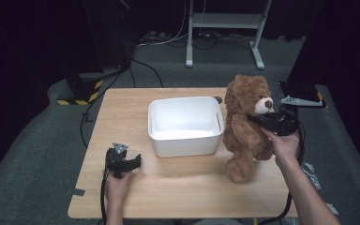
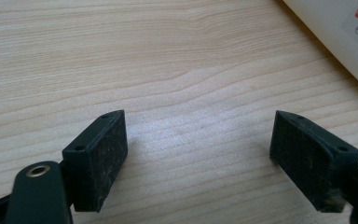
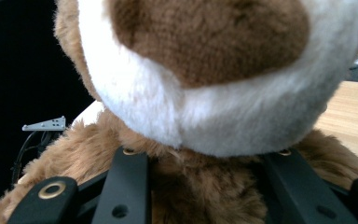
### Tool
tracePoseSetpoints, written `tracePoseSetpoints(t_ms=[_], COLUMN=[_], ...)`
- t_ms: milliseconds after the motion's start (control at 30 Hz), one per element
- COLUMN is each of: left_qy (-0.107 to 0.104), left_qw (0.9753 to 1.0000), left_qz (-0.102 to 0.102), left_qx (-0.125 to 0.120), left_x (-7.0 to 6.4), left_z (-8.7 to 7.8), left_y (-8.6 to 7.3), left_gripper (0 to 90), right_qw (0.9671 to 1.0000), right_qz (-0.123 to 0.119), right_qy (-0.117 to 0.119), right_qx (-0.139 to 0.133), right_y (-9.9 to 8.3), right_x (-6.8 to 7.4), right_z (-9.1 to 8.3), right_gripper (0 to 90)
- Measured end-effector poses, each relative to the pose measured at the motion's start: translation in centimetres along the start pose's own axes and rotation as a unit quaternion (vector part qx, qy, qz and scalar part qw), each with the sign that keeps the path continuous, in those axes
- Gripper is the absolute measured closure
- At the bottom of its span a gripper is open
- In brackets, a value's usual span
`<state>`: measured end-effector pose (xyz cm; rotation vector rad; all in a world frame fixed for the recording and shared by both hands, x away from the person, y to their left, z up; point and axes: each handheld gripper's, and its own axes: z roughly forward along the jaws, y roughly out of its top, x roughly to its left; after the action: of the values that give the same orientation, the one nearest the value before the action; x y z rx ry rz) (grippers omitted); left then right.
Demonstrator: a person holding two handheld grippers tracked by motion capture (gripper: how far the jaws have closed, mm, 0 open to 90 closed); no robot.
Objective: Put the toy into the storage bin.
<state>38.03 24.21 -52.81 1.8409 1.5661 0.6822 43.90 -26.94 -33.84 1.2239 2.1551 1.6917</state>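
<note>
A: Your right tool [image 1: 258, 119] is clamping the bear [image 1: 243, 129] at the neck, just under the muzzle. In the right gripper view the two black jaws are pressing into the brown fur [image 3: 200, 186] on either side of the throat, with the white muzzle [image 3: 214, 112] hanging right over them.

B: And how is the bear sitting?

A: It is standing upright, head up, facing toward your right hand [image 1: 285, 143]. Its feet are touching the table [image 1: 178, 183] near the right edge. You are gripping the tool from the right side, with the cable trailing down past your forearm.

B: What about the other side?

A: Your left tool [image 1: 133, 161] is resting low at the front left of the table, in your left hand [image 1: 118, 183]. Its jaws are standing wide apart and holding nothing; in the left gripper view the two pads [image 2: 103, 156] are framing bare wood, pointing toward the bin [image 2: 345, 37].

B: Where is the bin in all this?

A: The white bin [image 1: 183, 140] is sitting in the middle of the table, between the two tools. The bear is standing just beside its right wall; I cannot tell whether they are touching. The left tool is near the bin's front left corner, but apart from it.
</note>
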Motion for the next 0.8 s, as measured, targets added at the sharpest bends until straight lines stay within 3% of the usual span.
tracePoseSetpoints(t_ms=[800], left_qy=[0.0], left_qw=[1.0], left_qz=[0.0], left_qx=[0.0], left_x=[0.0], left_z=[0.0], left_y=[0.0], left_gripper=[18.9], right_qw=[0.9983], right_qz=[-0.057], right_qy=[0.009], right_qx=[0.0], right_y=[4.3], right_x=[2.6], right_z=[1.3], right_gripper=[65.5])
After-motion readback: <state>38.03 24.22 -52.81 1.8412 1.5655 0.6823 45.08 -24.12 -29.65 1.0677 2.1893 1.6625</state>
